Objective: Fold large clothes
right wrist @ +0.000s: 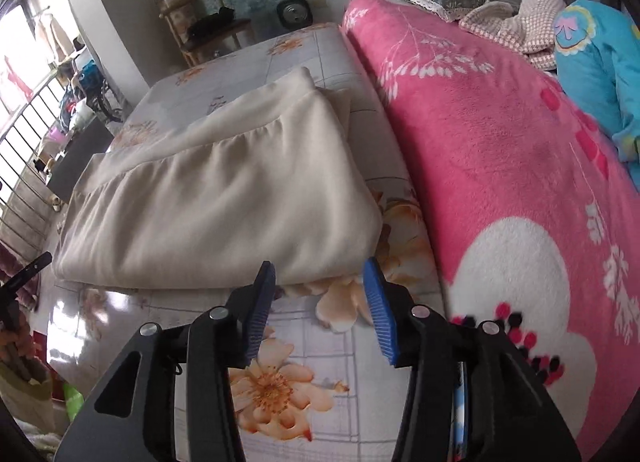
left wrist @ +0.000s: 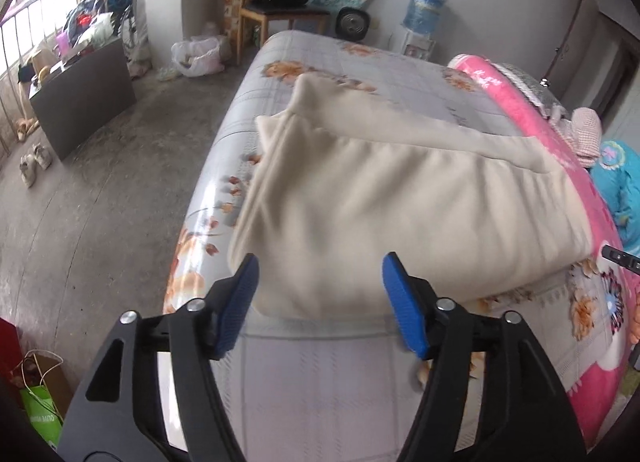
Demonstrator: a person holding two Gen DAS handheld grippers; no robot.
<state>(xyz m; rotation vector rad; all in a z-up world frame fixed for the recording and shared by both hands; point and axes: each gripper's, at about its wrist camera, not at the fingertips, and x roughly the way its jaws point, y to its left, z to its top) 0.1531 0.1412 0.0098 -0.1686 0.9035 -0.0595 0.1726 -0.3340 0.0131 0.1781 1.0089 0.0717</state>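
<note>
A cream cloth (left wrist: 400, 198) lies folded on the bed (left wrist: 360, 58). It sits flat on the flowered sheet, near the front edge of the bed. In the right view, its right side is close to a pink blanket (right wrist: 500, 150), with a strip of sheet between them.

The left tongs (left wrist: 318, 304) stand wide apart. Nothing is between the blue pads (left wrist: 236, 310). They hang just over the near edge of the cloth and do not pinch it.

The right tongs (right wrist: 320, 310) are apart too, but not as wide. Nothing is between them. They point down at the sheet just in front of the right front corner of the cloth.

Each view shows a small bit of the other tongs at its side edge.

A blue toy (right wrist: 600, 62) and a checked cloth (right wrist: 516, 26) lie at the far end of the pink blanket. Behind the bed there is a wooden chair (left wrist: 276, 10), a small fan (left wrist: 352, 22) and a water jug (left wrist: 424, 6). Some shoes (left wrist: 36, 160) are on the floor (left wrist: 120, 190).
</note>
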